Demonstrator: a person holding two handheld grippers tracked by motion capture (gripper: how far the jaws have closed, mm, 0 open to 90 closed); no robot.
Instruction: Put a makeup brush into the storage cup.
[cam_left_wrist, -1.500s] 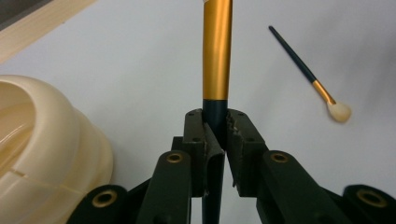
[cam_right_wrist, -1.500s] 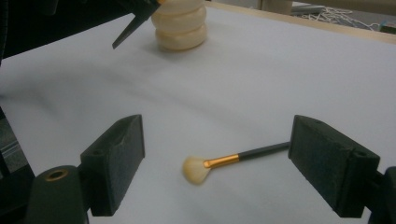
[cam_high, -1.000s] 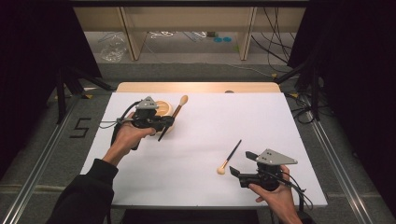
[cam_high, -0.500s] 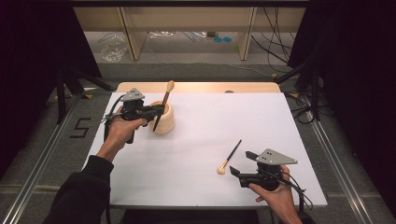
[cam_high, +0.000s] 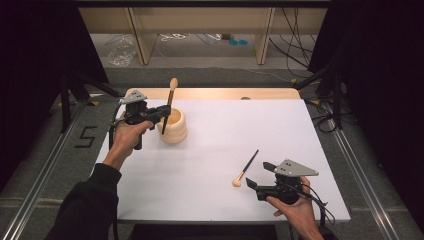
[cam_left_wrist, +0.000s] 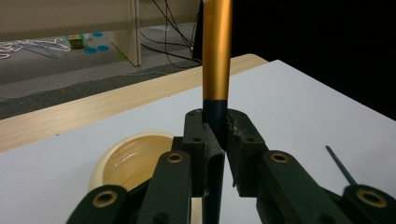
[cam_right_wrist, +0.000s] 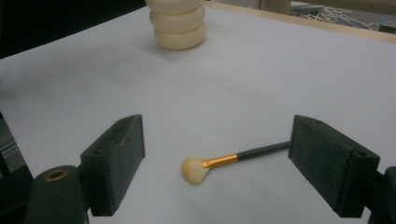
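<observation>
Nearby, a second brush lies before the wide-jawed right gripper.

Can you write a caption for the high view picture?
Left gripper holds a brush over the cup; right gripper open beside another brush.

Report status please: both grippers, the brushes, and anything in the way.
Left gripper shut on upright brush beside the cream holder. Right gripper open, small brush flat on the table between jaws, untouched. No obstruction.

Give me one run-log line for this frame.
left gripper: shut on brush, upright over cup | right gripper: open, short of second brush lying on table | step: brush not yet in cup
</observation>
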